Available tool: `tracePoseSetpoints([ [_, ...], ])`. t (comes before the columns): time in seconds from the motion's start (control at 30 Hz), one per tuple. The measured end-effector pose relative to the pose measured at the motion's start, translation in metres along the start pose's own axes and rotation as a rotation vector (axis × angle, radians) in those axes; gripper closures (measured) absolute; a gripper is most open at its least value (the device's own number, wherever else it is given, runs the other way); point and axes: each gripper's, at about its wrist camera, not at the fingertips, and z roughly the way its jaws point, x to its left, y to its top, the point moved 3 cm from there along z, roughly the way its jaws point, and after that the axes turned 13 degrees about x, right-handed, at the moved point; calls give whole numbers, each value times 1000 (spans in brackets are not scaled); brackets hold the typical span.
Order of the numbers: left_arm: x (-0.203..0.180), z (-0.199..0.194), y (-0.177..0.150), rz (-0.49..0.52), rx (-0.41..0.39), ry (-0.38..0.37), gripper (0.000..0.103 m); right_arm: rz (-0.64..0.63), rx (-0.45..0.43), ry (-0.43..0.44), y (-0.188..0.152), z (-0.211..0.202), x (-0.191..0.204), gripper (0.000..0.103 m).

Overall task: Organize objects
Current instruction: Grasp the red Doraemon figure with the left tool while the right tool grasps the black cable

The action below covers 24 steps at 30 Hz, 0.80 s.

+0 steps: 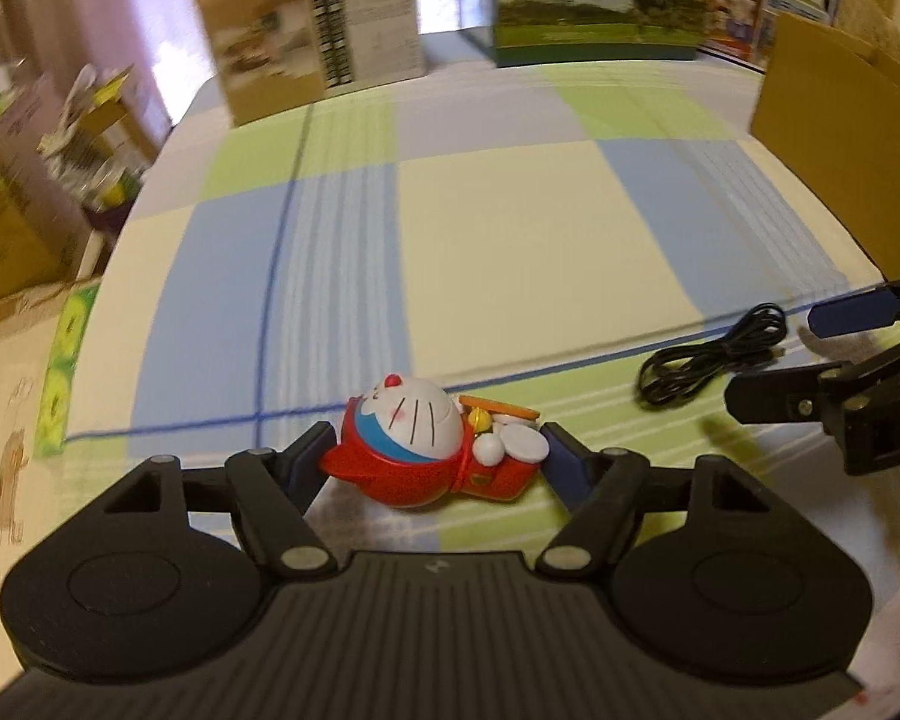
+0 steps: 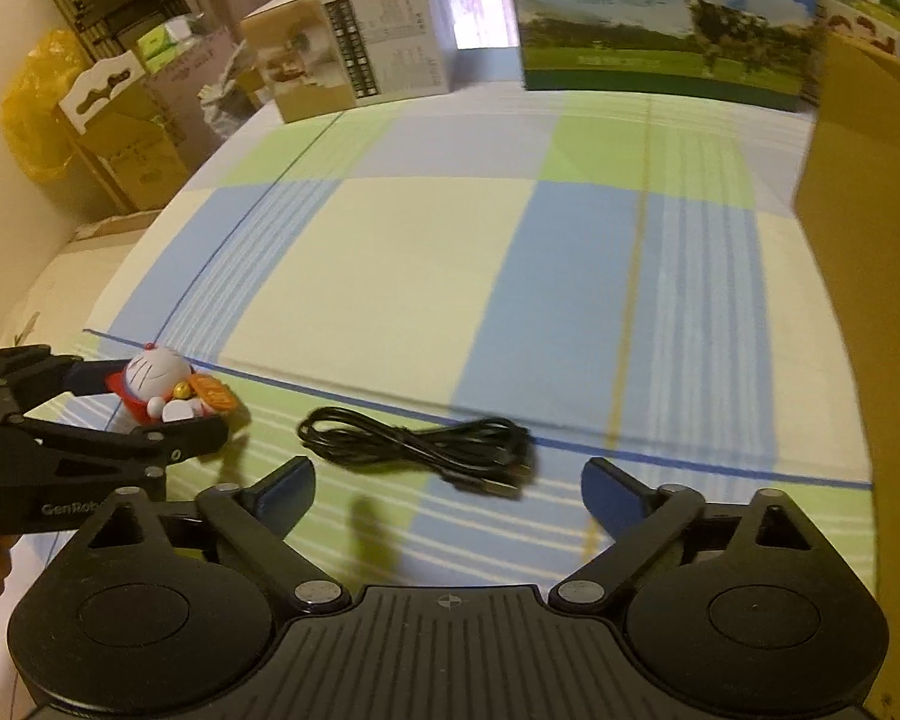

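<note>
Left gripper [image 1: 435, 456] pinching Doraemon figurine [image 1: 432, 450] by rounded ends, prone to squirting out; right gripper [image 2: 447, 489] spread, coiled black cable [image 2: 417, 450] at 12 o'clock, snag-prone.

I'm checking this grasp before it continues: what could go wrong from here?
The left gripper grips the round toy figure across curved surfaces, so it may squirt out or rotate. The coiled black cable lies just ahead of the open right gripper; its loose loops could snag on one finger or slip out.
</note>
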Motion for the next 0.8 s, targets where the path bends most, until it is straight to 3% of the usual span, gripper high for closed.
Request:
tracePoseSetpoints([
  [0.27,16,-3,-7,-49,15,18,32,28,7,-30,12,23,21,4],
  [0.5,17,-3,-7,-63,19,21,32,36,-11,-126,15,33,28,5],
  [0.8,17,-3,-7,-63,19,22,32,-49,6,-150,13,33,30,8],
])
